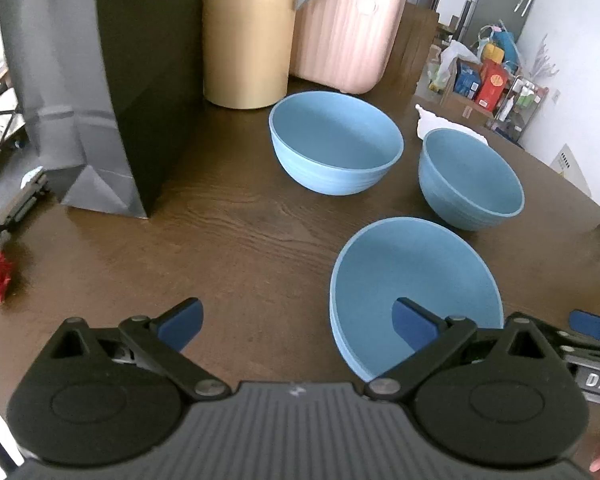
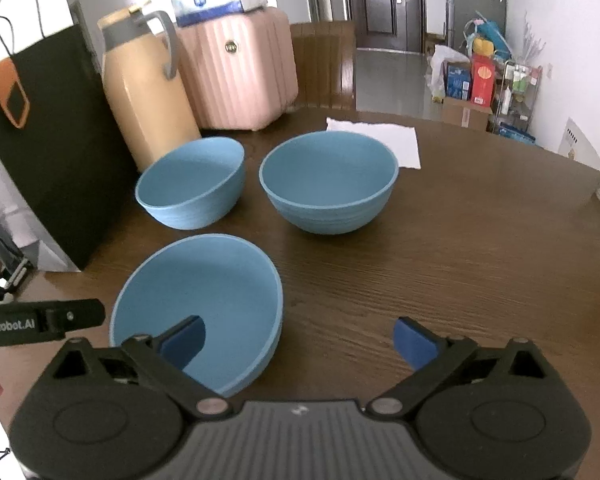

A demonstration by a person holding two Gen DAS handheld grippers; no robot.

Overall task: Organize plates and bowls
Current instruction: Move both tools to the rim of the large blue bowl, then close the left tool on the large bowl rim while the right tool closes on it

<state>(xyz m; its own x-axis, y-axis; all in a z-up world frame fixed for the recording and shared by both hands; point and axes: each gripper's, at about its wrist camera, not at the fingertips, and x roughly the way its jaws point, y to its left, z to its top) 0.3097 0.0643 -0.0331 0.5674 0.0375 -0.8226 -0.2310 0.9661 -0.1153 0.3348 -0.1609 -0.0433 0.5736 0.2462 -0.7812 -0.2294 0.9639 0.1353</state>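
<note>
Three matching blue bowls stand on the dark wooden table (image 2: pixel 480 260): the nearest bowl (image 2: pixel 198 308) in front, the left rear bowl (image 2: pixel 192 184) and the right rear bowl (image 2: pixel 328 180) behind it, all apart. They look like light, rigid, smooth plastic, likely to slide if nudged, so pinching the thin rim seems the surest hold. The right gripper (image 2: pixel 300 342) and left gripper (image 1: pixel 298 326) both gape wide with nothing held, each with one finger over the nearest bowl's rim.
</note>
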